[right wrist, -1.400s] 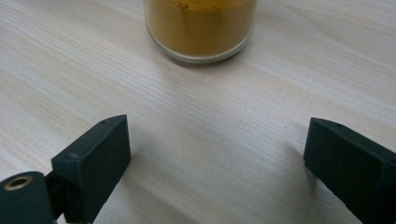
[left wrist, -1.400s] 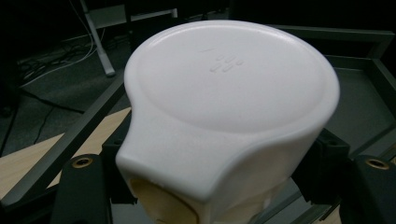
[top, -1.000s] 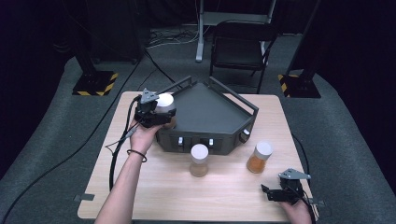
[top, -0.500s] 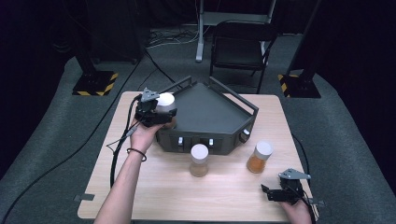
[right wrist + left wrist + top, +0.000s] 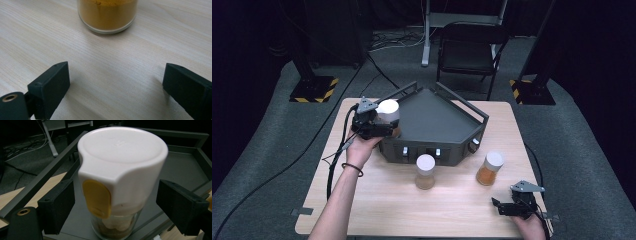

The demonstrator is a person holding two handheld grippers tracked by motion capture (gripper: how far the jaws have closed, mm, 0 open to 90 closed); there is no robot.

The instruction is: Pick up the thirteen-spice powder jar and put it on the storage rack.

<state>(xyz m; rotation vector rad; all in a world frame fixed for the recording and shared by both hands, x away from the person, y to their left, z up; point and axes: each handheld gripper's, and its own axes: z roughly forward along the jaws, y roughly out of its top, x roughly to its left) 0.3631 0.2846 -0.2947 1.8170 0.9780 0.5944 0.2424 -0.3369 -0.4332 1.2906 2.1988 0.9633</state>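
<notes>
A glass jar with a white lid and yellow tab (image 5: 120, 167) stands in the left corner of the dark grey tray (image 5: 437, 120); in the high view the jar (image 5: 388, 108) is at the tray's left rim. My left gripper (image 5: 384, 125) (image 5: 116, 202) straddles it. Its jaws have just been opening, with a gap between each pad and the jar. My right gripper (image 5: 504, 206) (image 5: 115, 82) rests open low over the table's front right, nothing between its jaws, facing a jar of orange powder (image 5: 107, 15) (image 5: 490, 169).
A second white-lidded jar (image 5: 425, 171) stands on the wooden table (image 5: 377, 200) in front of the tray. The tray has raised bar rails (image 5: 462, 102). A black chair (image 5: 469, 50) and stands are on the floor behind the table.
</notes>
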